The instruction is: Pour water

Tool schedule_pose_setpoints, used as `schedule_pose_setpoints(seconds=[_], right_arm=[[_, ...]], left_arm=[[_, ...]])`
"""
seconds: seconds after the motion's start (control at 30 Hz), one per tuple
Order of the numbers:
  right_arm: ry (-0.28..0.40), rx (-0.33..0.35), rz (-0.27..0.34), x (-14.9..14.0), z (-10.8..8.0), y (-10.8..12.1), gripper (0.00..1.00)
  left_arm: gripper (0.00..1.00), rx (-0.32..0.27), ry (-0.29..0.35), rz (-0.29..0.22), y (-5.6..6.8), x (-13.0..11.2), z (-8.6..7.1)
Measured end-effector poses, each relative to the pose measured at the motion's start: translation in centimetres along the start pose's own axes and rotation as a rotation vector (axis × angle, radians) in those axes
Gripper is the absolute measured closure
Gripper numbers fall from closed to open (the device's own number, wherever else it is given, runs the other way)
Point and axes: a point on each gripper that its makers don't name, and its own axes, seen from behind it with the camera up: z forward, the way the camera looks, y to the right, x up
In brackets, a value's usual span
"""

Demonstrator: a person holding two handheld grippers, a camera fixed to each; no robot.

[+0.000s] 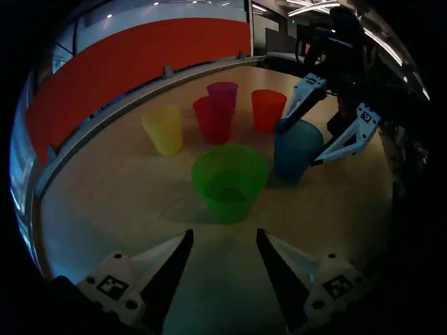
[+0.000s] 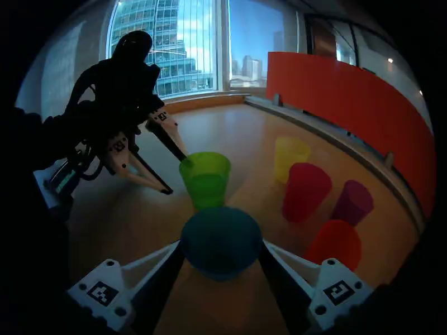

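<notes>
On the wooden table [image 1: 112, 190], a yellow cup [image 1: 163, 129], red cup [image 1: 213, 120], purple cup [image 1: 222, 89] and orange cup [image 1: 267, 110] stand clustered at the back. The left gripper [image 1: 224, 231] hangs with its fingers spread apart, just short of the green cup [image 1: 229, 178]. Further right, the right gripper [image 1: 297, 144] clamps the upright blue cup [image 1: 296, 153], which is beside the green one.

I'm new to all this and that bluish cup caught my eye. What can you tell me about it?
The teal cup looks like translucent plastic, tapered, widest at its open rim. It stands upright on the wooden table, beside the green cup. The fingers of the right gripper press on its two sides. Whether it holds water is unclear.
</notes>
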Motion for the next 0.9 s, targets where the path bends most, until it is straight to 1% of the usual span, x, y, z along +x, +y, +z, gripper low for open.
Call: schedule_pose_setpoints(seconds=[0.3, 0.37, 0.43, 0.6, 0.9], right_arm=[[0.002, -0.001, 0.004, -0.1, 0.1, 0.0, 0.08], [0.002, 0.000, 0.003, -0.1, 0.1, -0.1, 0.06], [0.001, 0.000, 0.004, -0.1, 0.0, -0.1, 0.02], [-0.001, -0.006, 0.002, -0.2, -0.2, -0.1, 0.01], [-0.003, -0.030, -0.002, -0.6, -1.4, 0.0, 0.01]], left_arm=[[0.17, 0.003, -0.002, 0.008, 0.0, 0.1, 0.1], [0.17, 0.002, -0.001, 0.007, 0.0, 0.2, 0.1], [0.17, 0.004, 0.000, 0.006, -0.1, 0.2, 0.0], [0.17, 0.013, 0.000, 0.004, -0.3, 0.2, -0.2], [0.17, 0.030, 0.002, -0.002, -0.6, 0.0, -0.9]])
